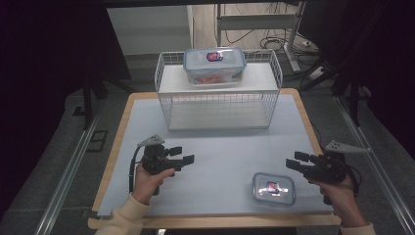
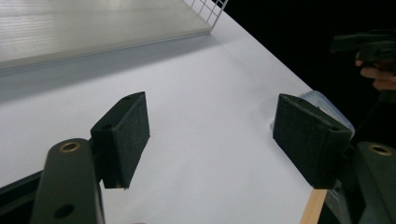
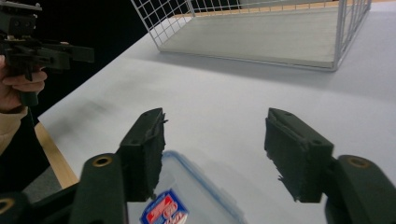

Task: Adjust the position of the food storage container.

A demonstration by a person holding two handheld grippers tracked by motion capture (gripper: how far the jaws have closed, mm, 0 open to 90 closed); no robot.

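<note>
A small clear container [image 1: 274, 189] with a blue-edged lid and a red label lies flat on the white mat near the front right. My right gripper [image 1: 294, 160] hovers just right of it, jaws open and pointing left, nothing between them. In the right gripper view the container's corner [image 3: 187, 196] lies low beside the left jaw of that gripper [image 3: 215, 126]. My left gripper [image 1: 183, 154] stands open over the mat's front left and points right, empty [image 2: 212, 112]. A larger lidded container [image 1: 214, 65] sits on top of the wire rack [image 1: 218, 100].
The white wire rack stands at the back middle of the table, its lower shelf [image 3: 261, 32] bare. The wooden table edge [image 1: 215, 221] runs along the front. Dark floor, cables and stands surround the table.
</note>
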